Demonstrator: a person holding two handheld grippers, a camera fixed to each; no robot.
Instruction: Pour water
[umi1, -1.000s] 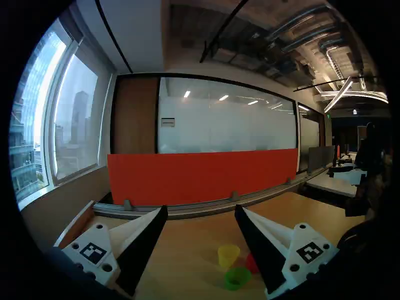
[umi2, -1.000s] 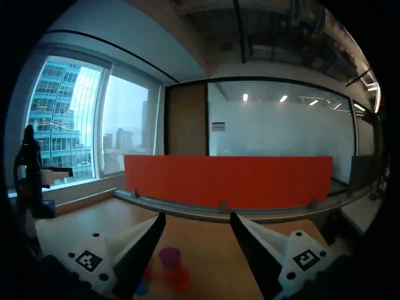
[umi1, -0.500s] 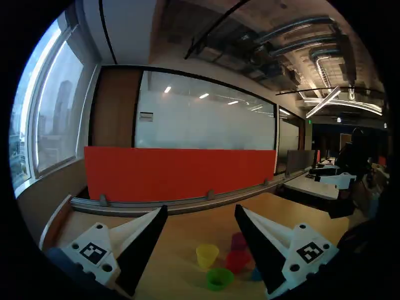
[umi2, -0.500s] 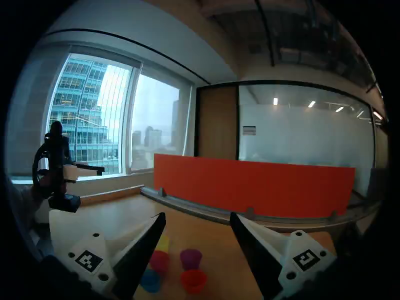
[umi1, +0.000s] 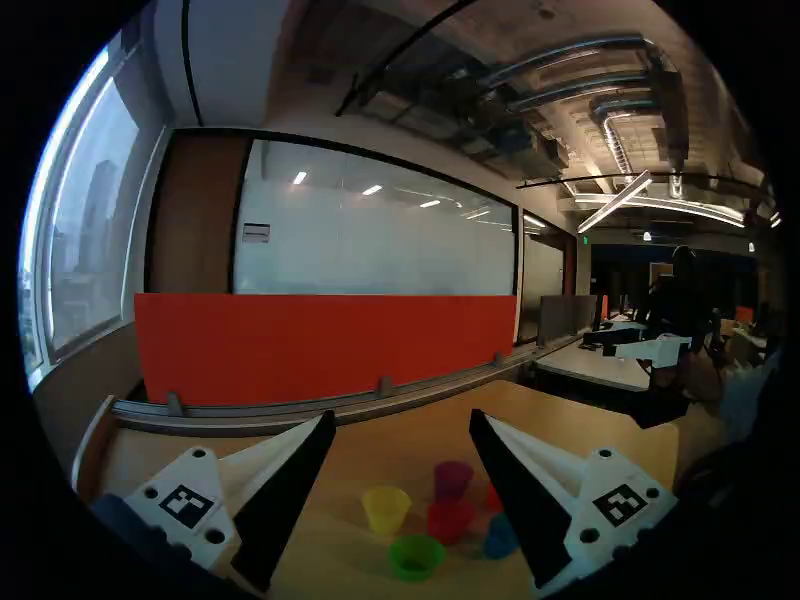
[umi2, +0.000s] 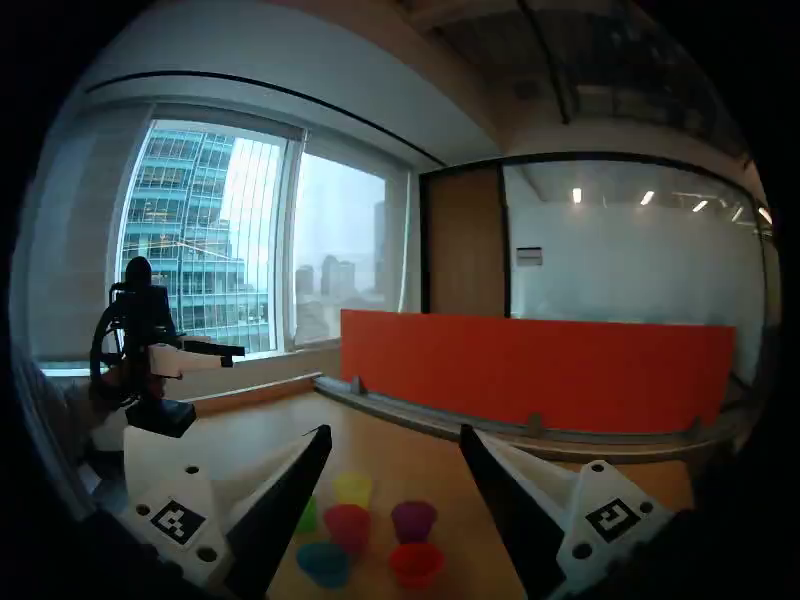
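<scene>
The wooden desk (umi1: 410, 455) runs to an orange partition (umi1: 330, 340) along its far edge, with open room all round. The left tool (umi1: 400, 415) and right tool (umi2: 393, 430) hang above it, jaws wide, holding nothing. The cluster of small cups (umi2: 347, 522) stands upright, below and ahead of both. The green cup (umi1: 416, 556) looks nearest the left tool and the orange-red cup (umi2: 415, 563) nearest the right.

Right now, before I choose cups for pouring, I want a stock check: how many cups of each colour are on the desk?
Yellow cup: 1
Green cup: 1
Purple cup: 1
Blue cup: 1
Red cups: 2
Total: 6
</scene>
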